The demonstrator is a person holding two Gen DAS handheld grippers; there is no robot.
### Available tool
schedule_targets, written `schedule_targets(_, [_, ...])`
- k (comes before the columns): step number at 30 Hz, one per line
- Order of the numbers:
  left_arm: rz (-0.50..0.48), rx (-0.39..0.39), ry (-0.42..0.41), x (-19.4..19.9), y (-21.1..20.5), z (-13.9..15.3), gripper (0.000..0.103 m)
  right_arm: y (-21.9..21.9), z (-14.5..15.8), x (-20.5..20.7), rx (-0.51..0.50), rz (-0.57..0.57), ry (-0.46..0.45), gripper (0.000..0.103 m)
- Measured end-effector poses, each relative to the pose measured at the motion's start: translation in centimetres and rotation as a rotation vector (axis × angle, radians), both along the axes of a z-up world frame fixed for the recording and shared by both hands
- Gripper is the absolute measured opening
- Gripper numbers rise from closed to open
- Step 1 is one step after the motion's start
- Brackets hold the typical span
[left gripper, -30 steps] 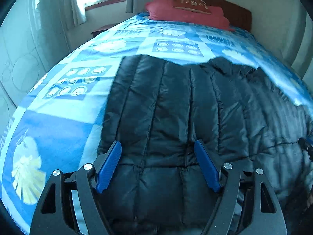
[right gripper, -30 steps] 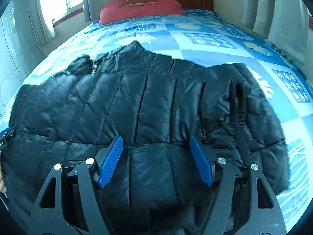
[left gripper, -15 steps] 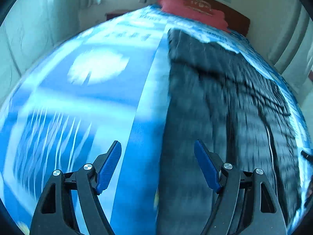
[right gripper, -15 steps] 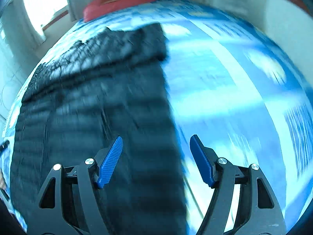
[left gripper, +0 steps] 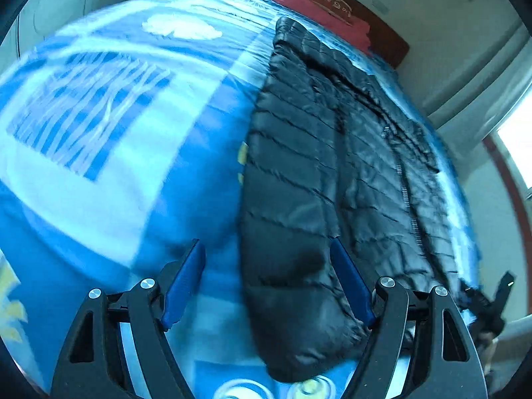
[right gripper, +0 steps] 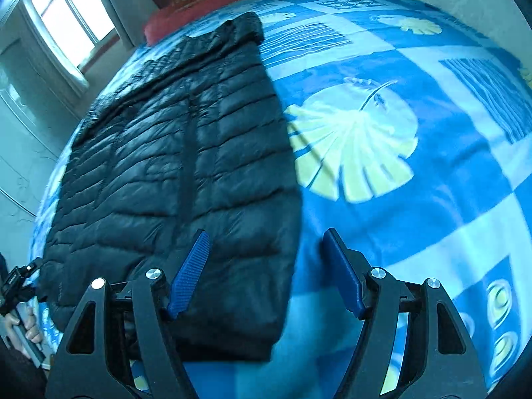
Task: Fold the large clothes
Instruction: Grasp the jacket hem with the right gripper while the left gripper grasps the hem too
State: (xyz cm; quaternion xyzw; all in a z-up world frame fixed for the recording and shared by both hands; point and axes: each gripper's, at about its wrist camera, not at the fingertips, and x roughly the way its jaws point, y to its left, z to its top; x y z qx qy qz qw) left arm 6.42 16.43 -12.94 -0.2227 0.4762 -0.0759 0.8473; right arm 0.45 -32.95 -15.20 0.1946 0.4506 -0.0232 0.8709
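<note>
A black quilted puffer jacket (left gripper: 316,173) (right gripper: 173,166) lies flat on the blue patterned bedspread (left gripper: 109,139) (right gripper: 415,166). My left gripper (left gripper: 266,266) hovers over the jacket's left edge near its hem, jaws wide and empty. My right gripper (right gripper: 266,256) hovers over the jacket's right edge near the hem, open too, with nothing pinched between the blue pads. The right gripper's tip (left gripper: 502,291) shows at the far right of the left wrist view, and the left gripper (right gripper: 18,282) with a hand on it shows at the far left of the right wrist view.
Red pillows (left gripper: 319,6) (right gripper: 196,3) and a wooden headboard (left gripper: 382,26) stand at the far end of the bed. A window (right gripper: 69,16) with curtains is on the left wall. Wide bedspread lies to either side of the jacket.
Both grippers have swung apart from over the jacket's middle to its opposite side edges, the left to the left edge, the right to the right edge. Jaws stay open.
</note>
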Motion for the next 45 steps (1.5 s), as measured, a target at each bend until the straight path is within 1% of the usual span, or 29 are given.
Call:
schedule_targets(1, [0.001,-0.003,-0.006,-0.2,-0.1,-0.1,0.076,0.2,0.1,0.0,0.004,0.007,-0.002,0.066])
schedule_targets(2, [0.001,-0.001,-0.011,-0.4,-0.2,-0.1,0.076,0.4,0.1,-0.2,0.015,0.013,-0.003,0.059])
schedule_targets(4, [-0.002,-0.013,-0.017,-0.7,-0.4,0.0,0.076,0.6,-0.1,-0.5,0.027,0.005,-0.009,0.057])
schedule_targets(7, [-0.014,-0.027,-0.016,-1.0,-0.7,-0.1,0.076,1.0,0.0,-0.7,0.021,0.009,-0.019,0.049])
schedule_targets(8, [-0.019,-0.024,-0.016,-0.9,-0.9,-0.1,0.075,1.1,0.0,-0.8,0.028,0.015,-0.023,0.044])
schedule_targets(10, [-0.021,-0.012,-0.016,-1.0,-1.2,-0.1,0.073,1.4,0.0,-0.8,0.021,0.016,-0.029,0.04])
schedule_targets(12, [-0.017,-0.01,-0.017,-1.1,-1.2,-0.2,0.067,1.5,0.1,-0.9,0.029,0.023,-0.039,0.032])
schedule_targets(13, [-0.012,-0.018,-0.015,-1.1,-1.1,-0.2,0.065,1.5,0.1,-0.9,0.041,0.026,-0.043,0.03])
schedule_targets(15, [-0.01,-0.05,-0.007,-1.2,-1.0,-0.3,0.056,1.6,0.1,-0.9,0.052,0.03,-0.046,0.024])
schedule_targets(18, [-0.015,-0.07,-0.001,-1.4,-1.0,-0.3,0.056,1.6,0.2,-1.0,0.069,0.04,-0.055,0.02])
schedule_targets(23, [-0.012,-0.078,-0.006,-1.5,-1.1,-0.4,0.055,1.5,-0.1,-1.1,0.1,0.035,-0.067,0.017])
schedule_targets(24, [-0.006,-0.079,-0.005,-1.5,-1.0,-0.4,0.048,1.5,0.0,-1.2,0.104,0.036,-0.07,0.016])
schedule_targets(26, [0.002,-0.067,-0.003,-1.6,-0.9,-0.3,0.038,1.5,0.1,-1.2,0.105,0.037,-0.075,0.015])
schedule_targets(27, [-0.002,-0.078,-0.005,-1.6,-0.8,-0.2,0.031,1.4,0.1,-1.3,0.11,0.034,-0.079,0.015])
schedule_targets(30, [-0.003,-0.099,-0.01,-1.8,-0.8,0.1,0.021,1.1,0.1,-1.5,0.136,0.027,-0.085,0.014])
schedule_targets(32, [-0.006,-0.096,-0.022,-2.0,-1.0,0.5,0.018,0.8,0.3,-1.6,0.159,0.024,-0.091,0.013])
schedule_targets(35, [-0.012,-0.104,-0.036,-2.3,-1.1,1.3,0.015,0.3,0.7,-1.9,0.202,0.02,-0.103,0.012])
schedule_targets(39, [-0.025,-0.174,-0.076,-3.2,-0.6,3.3,0.014,-0.3,2.3,-2.8,0.256,0.022,-0.137,0.012])
schedule_targets(45, [-0.068,-0.233,-0.137,-4.6,-0.7,6.4,0.013,-0.6,4.6,-5.0,0.341,0.038,-0.185,0.011])
